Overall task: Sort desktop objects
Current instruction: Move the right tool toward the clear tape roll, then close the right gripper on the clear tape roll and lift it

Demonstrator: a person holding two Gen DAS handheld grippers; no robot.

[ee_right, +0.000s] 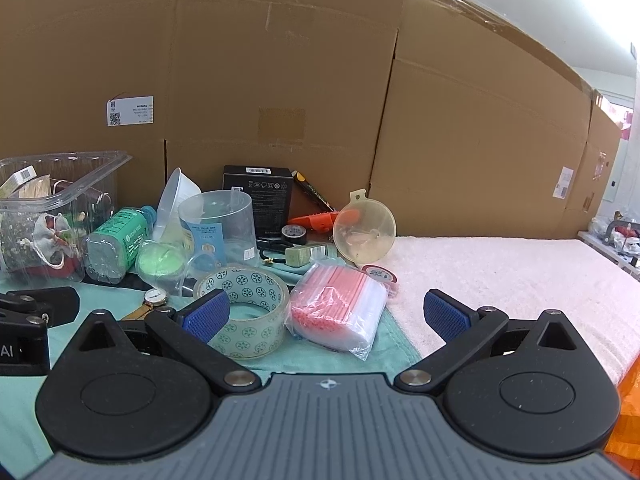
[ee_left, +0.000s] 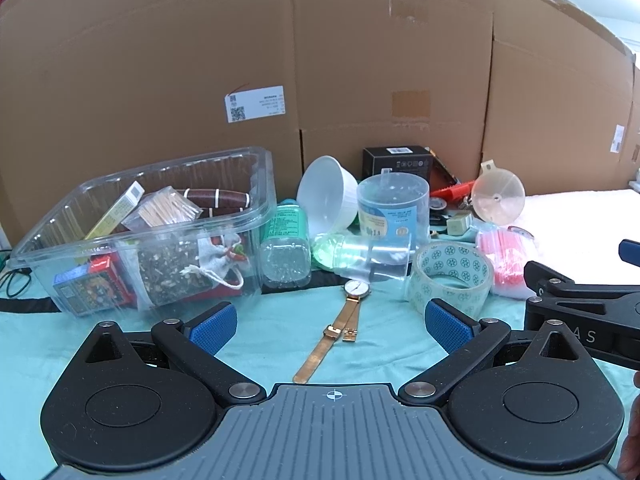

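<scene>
My left gripper [ee_left: 331, 326] is open and empty over the teal cloth, with a gold mesh-band watch [ee_left: 349, 312] lying between its fingers. My right gripper [ee_right: 325, 315] is open and empty, just behind a patterned tape roll [ee_right: 244, 316] and a bag of pink-striped zip bags [ee_right: 340, 308]. The tape roll [ee_left: 450, 276] and the zip bags [ee_left: 506, 260] also show in the left wrist view. A clear plastic tub [ee_left: 148, 232] at the left holds a sachet, card boxes, toothpicks and dark sticks. The watch [ee_right: 154, 298] lies left of the tape.
A green bottle [ee_left: 285, 240], white bowl [ee_left: 328, 196], clear cylinder [ee_left: 392, 208], toppled clear cup [ee_left: 360, 254], black box [ee_left: 398, 162], funnel [ee_left: 498, 196] and small items crowd the middle. Cardboard boxes [ee_left: 320, 60] wall the back. A pink towel [ee_right: 512, 280] lies right.
</scene>
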